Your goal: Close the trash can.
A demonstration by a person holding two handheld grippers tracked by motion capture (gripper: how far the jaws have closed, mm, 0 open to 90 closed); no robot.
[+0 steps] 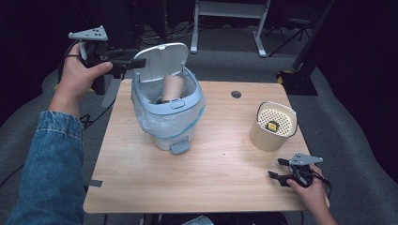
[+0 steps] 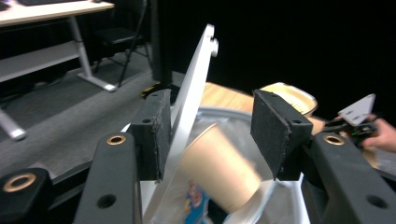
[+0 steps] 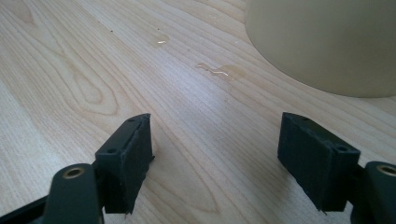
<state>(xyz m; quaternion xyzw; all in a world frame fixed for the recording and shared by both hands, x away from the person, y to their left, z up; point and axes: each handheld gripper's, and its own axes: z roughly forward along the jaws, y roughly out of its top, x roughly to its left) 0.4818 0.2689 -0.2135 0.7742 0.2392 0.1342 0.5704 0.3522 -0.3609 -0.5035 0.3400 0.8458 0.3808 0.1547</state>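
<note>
A small white pedal bin (image 1: 166, 122) with a blue-grey rim and a plastic liner stands on the left half of the table. Its white lid (image 1: 162, 61) is up. A brown paper cup (image 1: 172, 88) leans inside the bin. My left gripper (image 1: 140, 64) is held at the lid's left edge. In the left gripper view the lid (image 2: 194, 88) runs edge-on between the open jaws of the left gripper (image 2: 210, 126), close against the left pad, with the cup (image 2: 219, 168) beyond. My right gripper (image 1: 277, 168) rests open on the table at the front right, with nothing between the jaws of the right gripper (image 3: 215, 158).
A cream container (image 1: 274, 126) with a perforated top and a wire handle stands just beyond the right gripper, and its wall (image 3: 322, 42) shows close up. The bin's pedal (image 1: 179, 147) faces the front. The wooden table (image 1: 216, 183) has a cable hole (image 1: 236, 94). Desk legs stand behind.
</note>
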